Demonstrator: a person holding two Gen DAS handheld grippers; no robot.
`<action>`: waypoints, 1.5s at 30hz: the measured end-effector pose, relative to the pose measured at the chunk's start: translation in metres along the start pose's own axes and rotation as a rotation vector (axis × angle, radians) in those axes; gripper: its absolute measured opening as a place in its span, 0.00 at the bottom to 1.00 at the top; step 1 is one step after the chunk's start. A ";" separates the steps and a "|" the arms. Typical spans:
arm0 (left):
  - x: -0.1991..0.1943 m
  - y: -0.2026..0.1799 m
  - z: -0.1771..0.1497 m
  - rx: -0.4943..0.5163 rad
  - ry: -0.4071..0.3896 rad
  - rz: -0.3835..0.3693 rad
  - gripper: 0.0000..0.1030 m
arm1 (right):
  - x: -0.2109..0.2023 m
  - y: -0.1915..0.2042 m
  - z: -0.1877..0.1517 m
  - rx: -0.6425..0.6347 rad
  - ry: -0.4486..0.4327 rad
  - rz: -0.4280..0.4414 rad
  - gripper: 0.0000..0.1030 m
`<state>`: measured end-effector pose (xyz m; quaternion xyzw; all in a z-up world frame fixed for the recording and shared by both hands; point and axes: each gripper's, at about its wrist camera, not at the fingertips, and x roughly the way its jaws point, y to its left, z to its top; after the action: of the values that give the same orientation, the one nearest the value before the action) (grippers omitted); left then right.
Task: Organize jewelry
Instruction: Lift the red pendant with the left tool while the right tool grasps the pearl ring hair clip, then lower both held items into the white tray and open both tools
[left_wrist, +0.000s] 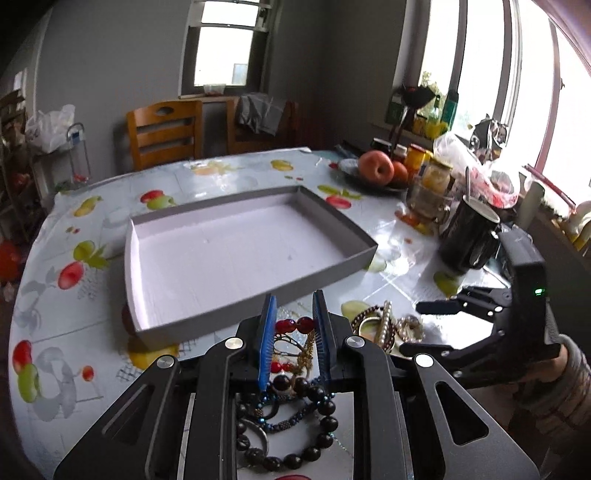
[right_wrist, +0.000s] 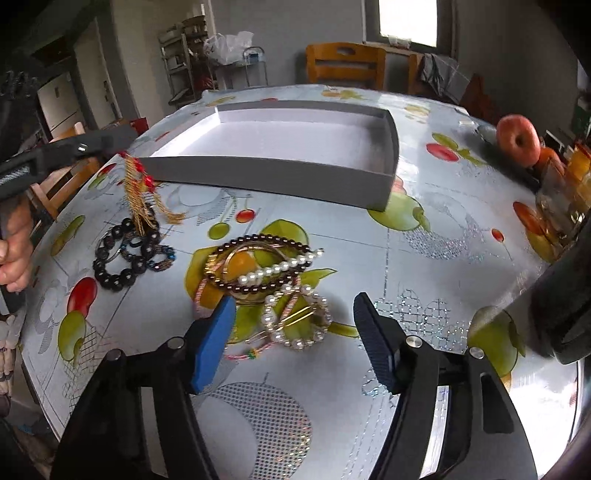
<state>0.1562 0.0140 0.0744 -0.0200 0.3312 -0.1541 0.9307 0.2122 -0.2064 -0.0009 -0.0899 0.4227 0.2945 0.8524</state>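
Lifting the red-and-gold tassel piece (right_wrist: 142, 188) cleanly is what matters right now: it hangs from my left gripper (left_wrist: 293, 332), whose blue pads have closed onto it near its red beads, with the gold fringe trailing down toward the dark bead bracelets (right_wrist: 122, 254) lying on the table (right_wrist: 424, 266) below. I judge the fringe could snag those bracelets, so I would raise it until the fringe hangs free before carrying it sideways over the near wall of the grey box (right_wrist: 280, 177), which sits just beyond with nothing in it yet. I would lower the piece well inside the wall before easing the pads apart, so the fringe does not drape over the edge. My right gripper (right_wrist: 295, 325) stands with its jaws apart and nothing between them yet, poised over the tangle of pearl and gold bangles (right_wrist: 273, 280) in front of it. I cannot tell how those rings are interlocked, so I would aim for one outer loop, the pearl ring (right_wrist: 295, 321) nearest me, rather than the heap. The black mug (left_wrist: 469, 236) and fruit plate (left_wrist: 373, 184) stand well off to the side, clear of both paths.
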 end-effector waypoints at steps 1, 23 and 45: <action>-0.001 0.001 0.001 -0.002 -0.004 -0.002 0.21 | 0.001 -0.001 0.000 0.003 0.005 0.004 0.64; -0.019 0.014 0.027 0.002 -0.044 0.008 0.21 | -0.047 0.009 0.024 -0.042 -0.112 0.021 0.39; 0.000 0.042 0.075 0.013 -0.085 0.075 0.21 | -0.006 0.000 0.122 -0.049 -0.168 0.039 0.39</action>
<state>0.2146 0.0494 0.1273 -0.0079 0.2907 -0.1205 0.9492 0.2904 -0.1596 0.0799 -0.0775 0.3438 0.3278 0.8765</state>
